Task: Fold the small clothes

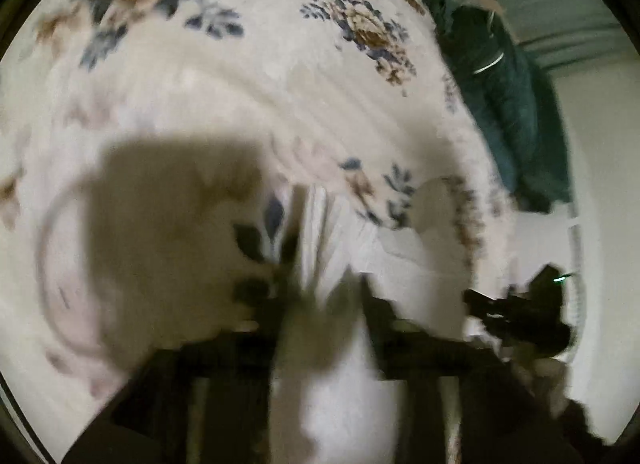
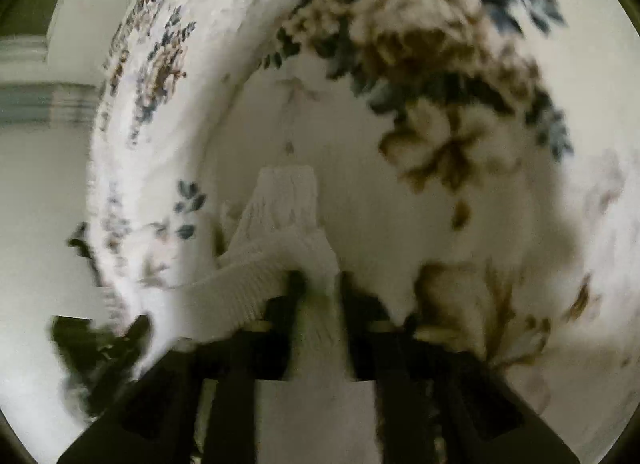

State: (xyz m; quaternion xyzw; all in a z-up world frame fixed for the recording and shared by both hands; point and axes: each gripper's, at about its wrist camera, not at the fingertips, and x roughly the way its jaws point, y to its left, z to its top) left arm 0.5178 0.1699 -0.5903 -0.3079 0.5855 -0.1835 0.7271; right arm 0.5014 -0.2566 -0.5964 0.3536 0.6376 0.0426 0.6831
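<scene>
White garment (image 2: 280, 223) near blanket edge (image 2: 104, 191) (blurred).

The left gripper (image 1: 324, 280) is pointed steeply downward, its two dark fingers (image 1: 288, 264) seen blurred in the left wrist view. The jaws are set apart, with pale cloth (image 1: 320, 232) lying between them; whether the pads press on it cannot be told through the blur. The right gripper (image 2: 320, 284) is likewise angled steeply down, its dark fingers (image 2: 296, 284) standing apart. White ribbed cloth (image 2: 288, 215) is seen between and over the tips, but a grip cannot be confirmed. In the left wrist view the right gripper is seen as a dark shape at lower right.
</scene>
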